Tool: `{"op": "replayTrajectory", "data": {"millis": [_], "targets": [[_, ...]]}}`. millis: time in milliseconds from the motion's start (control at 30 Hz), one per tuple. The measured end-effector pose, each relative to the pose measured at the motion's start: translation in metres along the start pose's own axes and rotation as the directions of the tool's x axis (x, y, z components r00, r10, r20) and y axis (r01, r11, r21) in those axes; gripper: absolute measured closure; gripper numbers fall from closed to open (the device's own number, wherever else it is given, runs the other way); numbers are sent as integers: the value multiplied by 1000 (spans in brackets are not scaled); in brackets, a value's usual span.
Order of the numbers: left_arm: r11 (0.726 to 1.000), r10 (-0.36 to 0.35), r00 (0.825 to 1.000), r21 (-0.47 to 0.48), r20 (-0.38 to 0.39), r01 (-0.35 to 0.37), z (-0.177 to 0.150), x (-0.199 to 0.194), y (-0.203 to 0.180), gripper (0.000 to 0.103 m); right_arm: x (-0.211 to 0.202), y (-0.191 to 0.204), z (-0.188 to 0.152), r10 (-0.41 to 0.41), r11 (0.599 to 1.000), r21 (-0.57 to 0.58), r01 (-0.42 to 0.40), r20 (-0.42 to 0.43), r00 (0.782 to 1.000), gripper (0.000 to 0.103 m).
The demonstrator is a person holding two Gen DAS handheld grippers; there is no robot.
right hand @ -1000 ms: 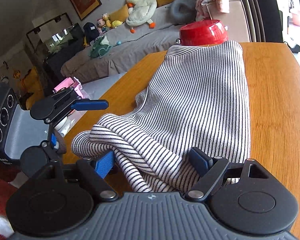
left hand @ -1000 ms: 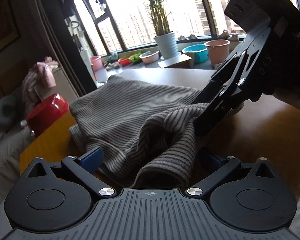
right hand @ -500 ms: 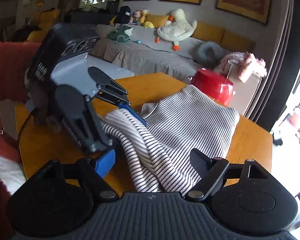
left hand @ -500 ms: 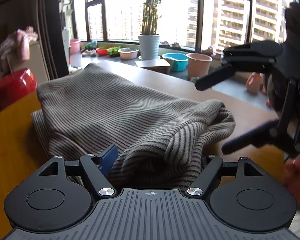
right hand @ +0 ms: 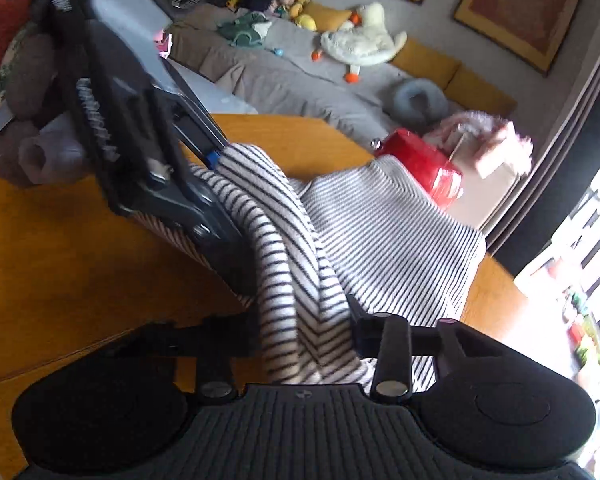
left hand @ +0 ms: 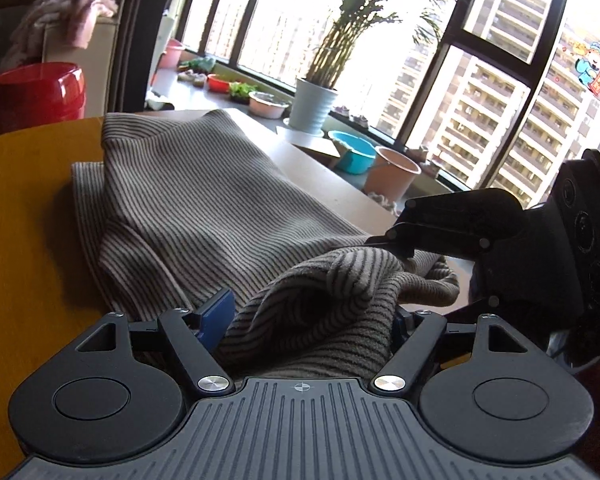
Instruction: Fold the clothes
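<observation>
Striped garment (left hand: 204, 200): spread across wooden table (left hand: 24, 240), far edge toward red container (left hand: 36, 96), near edge bunched and lifted.

Left wrist view. Left gripper (left hand: 308, 316): jaws wide and opening, bunched fold of garment filling the gap between them. Blue pad (left hand: 216, 312) touching the cloth on one side; opposite pad hidden behind the fold. Firm pressure on the cloth not confirmable. Right gripper (left hand: 388, 240): at right of frame, fingertips meeting the raised ridge of cloth just beyond the left gripper. Behind table: window sill with potted plant (left hand: 316, 104), blue basin (left hand: 352, 152), pink bucket (left hand: 392, 172). Pink cloth (left hand: 76, 12) draped over a beige box at upper left.

Right wrist view (blurred). Right gripper (right hand: 304, 332): jaws narrow and closing, thick roll of garment (right hand: 380, 220) pinched between them, cloth pressed on both sides. Left gripper (right hand: 220, 160): at upper left, carried by a gloved hand (right hand: 24, 80), blue fingertip against the same raised roll. Remainder of garment lying flat on table (right hand: 60, 264), reaching the red container (right hand: 420, 160). Background: grey sofa (right hand: 284, 80) with plush duck (right hand: 360, 44), framed pictures (right hand: 516, 4) on the wall.
</observation>
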State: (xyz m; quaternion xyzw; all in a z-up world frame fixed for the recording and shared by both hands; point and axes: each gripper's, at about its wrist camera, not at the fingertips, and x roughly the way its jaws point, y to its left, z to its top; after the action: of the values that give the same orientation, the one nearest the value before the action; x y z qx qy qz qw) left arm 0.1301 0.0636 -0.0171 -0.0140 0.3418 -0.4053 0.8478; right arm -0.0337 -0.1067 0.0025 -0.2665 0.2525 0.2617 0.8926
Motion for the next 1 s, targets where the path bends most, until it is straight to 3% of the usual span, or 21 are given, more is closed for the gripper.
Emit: {"op": "replayTrajectory", "data": {"millis": [67, 167, 267, 400, 500, 567, 633, 733, 833, 1000], "targets": [[1000, 10, 1000, 2, 25, -10, 0, -16, -1, 5, -4, -6, 0, 21, 998, 54, -21, -18, 1000, 74], [999, 22, 996, -45, 91, -18, 4, -45, 6, 5, -14, -11, -1, 42, 995, 87, -39, -32, 999, 75], [992, 85, 981, -105, 175, -67, 15, -70, 18, 5, -27, -7, -3, 49, 996, 72, -46, -42, 998, 76], [984, 98, 967, -168, 236, -59, 38, -72, 32, 5, -51, 2, -1, 68, 997, 40, -66, -50, 996, 77], [988, 79, 975, -147, 207, -49, 54, -40, 33, 10, -71, 2, 9, 93, 995, 30, -92, -53, 994, 77], [989, 67, 986, -141, 151, -45, 62, -11, 37, 27, -85, -1, 19, 114, 993, 30, -113, -56, 992, 77], [989, 64, 993, -140, 98, -50, 64, 14, 42, 34, -101, -12, 34, 134, 990, 44, -132, -52, 990, 77], [990, 61, 998, -128, 30, -57, 62, 41, 48, 36, -115, -36, 59, 154, 986, 67, -152, -28, 988, 77], [992, 65, 998, -111, -20, -67, 54, 54, 52, 37, -104, -73, 77, 184, 975, 129, -182, -4, 983, 77], [992, 55, 998, -116, -24, -57, 42, 54, 55, 36, -25, -131, 63, 251, 921, 316, -228, -34, 967, 74]]}}
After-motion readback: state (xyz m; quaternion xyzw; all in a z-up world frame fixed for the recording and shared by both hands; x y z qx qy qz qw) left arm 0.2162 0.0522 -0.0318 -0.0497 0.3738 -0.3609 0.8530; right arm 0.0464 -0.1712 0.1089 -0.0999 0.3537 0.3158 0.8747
